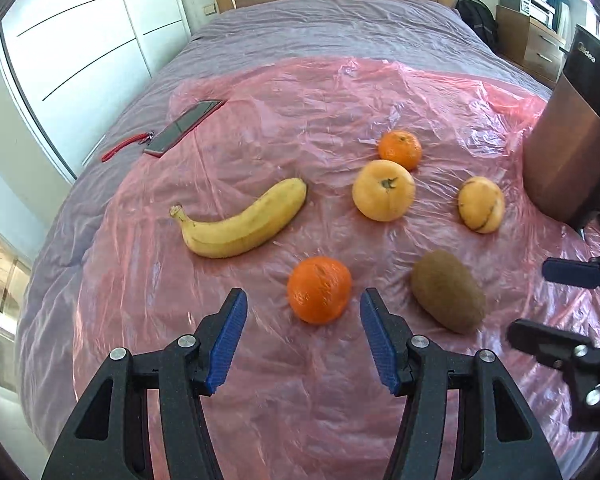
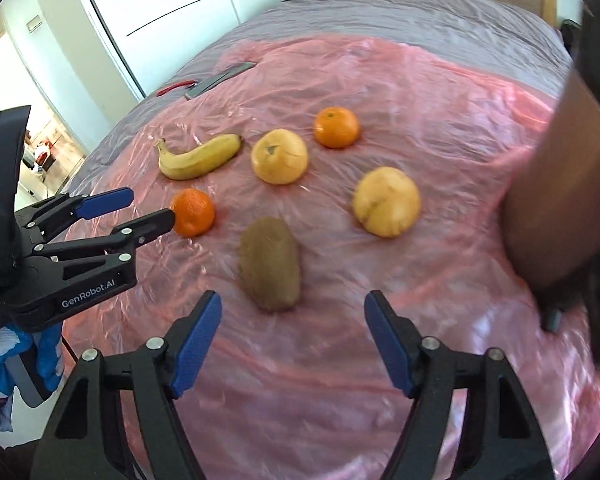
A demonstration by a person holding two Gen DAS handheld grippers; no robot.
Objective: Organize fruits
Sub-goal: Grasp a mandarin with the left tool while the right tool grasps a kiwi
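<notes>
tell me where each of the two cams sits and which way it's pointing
Left wrist: rides the left gripper, looking forward and down at the near orange ahead of its open fingers; the right gripper shows at the right edge.
Right wrist: rides the right gripper, aimed at the kiwi; the left gripper shows at the left edge.
Shared: banana, all six fruits, pink plastic sheet, phone.

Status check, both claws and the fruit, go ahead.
Left claw open, near round orange mandarin. Right claw open, facing brown fuzzy kiwi. Nothing between.
</notes>
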